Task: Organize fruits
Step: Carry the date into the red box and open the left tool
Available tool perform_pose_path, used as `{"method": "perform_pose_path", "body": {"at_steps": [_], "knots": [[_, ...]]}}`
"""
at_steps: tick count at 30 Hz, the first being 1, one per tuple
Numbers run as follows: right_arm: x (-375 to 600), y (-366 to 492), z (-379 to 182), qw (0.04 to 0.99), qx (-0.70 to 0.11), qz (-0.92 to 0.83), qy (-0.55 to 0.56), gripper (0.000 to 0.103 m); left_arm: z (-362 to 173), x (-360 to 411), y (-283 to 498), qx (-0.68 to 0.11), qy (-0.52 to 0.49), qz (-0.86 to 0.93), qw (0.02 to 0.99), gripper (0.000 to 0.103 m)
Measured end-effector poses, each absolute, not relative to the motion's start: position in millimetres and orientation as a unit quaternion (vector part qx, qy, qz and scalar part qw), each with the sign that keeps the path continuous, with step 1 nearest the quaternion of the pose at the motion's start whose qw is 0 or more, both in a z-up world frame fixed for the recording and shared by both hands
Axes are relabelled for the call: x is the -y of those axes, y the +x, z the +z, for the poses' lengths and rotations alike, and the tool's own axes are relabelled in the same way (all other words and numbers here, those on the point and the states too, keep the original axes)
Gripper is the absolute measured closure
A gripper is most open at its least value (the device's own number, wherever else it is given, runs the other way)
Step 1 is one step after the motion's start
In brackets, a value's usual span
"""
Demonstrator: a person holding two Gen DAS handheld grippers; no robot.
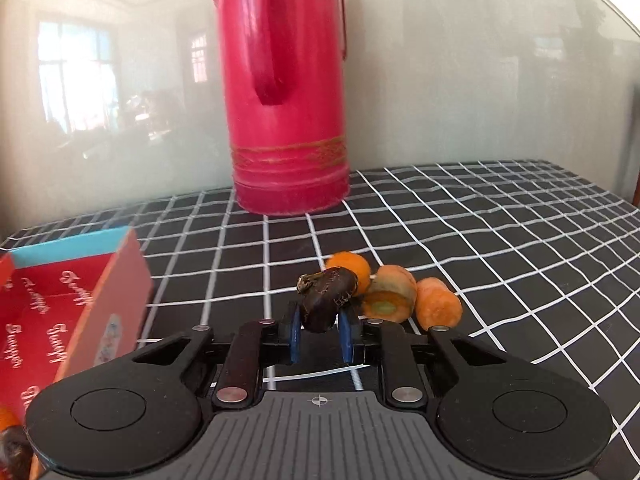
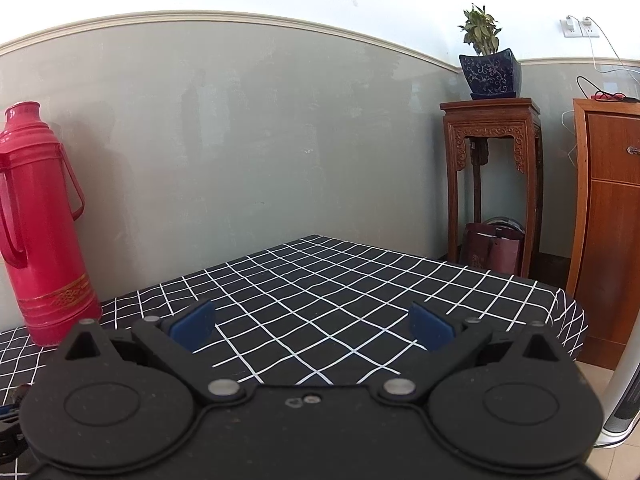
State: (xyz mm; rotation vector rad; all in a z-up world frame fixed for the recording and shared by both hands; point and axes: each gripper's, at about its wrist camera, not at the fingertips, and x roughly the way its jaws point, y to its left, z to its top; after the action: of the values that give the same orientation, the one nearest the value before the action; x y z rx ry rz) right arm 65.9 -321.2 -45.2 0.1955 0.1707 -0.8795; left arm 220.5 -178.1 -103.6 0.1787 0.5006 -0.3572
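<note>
Checked black cloth (image 1: pixel 480 216): left claw (image 1: pixel 320 330) pinches a dark wrinkled fruit (image 1: pixel 326 300); right claw (image 2: pixel 312 326) gapes, holding nothing.

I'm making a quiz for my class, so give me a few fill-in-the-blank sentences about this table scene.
1. The left tool is shut on a dark ____.
2. The right tool is ____ and holds nothing.
3. The tall flask by the wall is ____ in colour.
4. Three ____ carrot pieces lie on the checked cloth.

Missing words: fruit; open; red; orange
</note>
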Motion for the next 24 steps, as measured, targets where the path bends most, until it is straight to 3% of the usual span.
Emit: {"method": "perform_pose_path", "body": {"at_steps": [10, 24], "knots": [[299, 77, -45, 0.911, -0.091, -0.394, 0.08, 0.006, -67, 96, 210, -0.215, 0.022, -0.042, 0.975, 0.083], [247, 108, -50, 0.943, -0.121, -0.308, 0.026, 0.006, -77, 4, 227, -0.282, -0.021, 0.087, 0.955, 0.082]]}}
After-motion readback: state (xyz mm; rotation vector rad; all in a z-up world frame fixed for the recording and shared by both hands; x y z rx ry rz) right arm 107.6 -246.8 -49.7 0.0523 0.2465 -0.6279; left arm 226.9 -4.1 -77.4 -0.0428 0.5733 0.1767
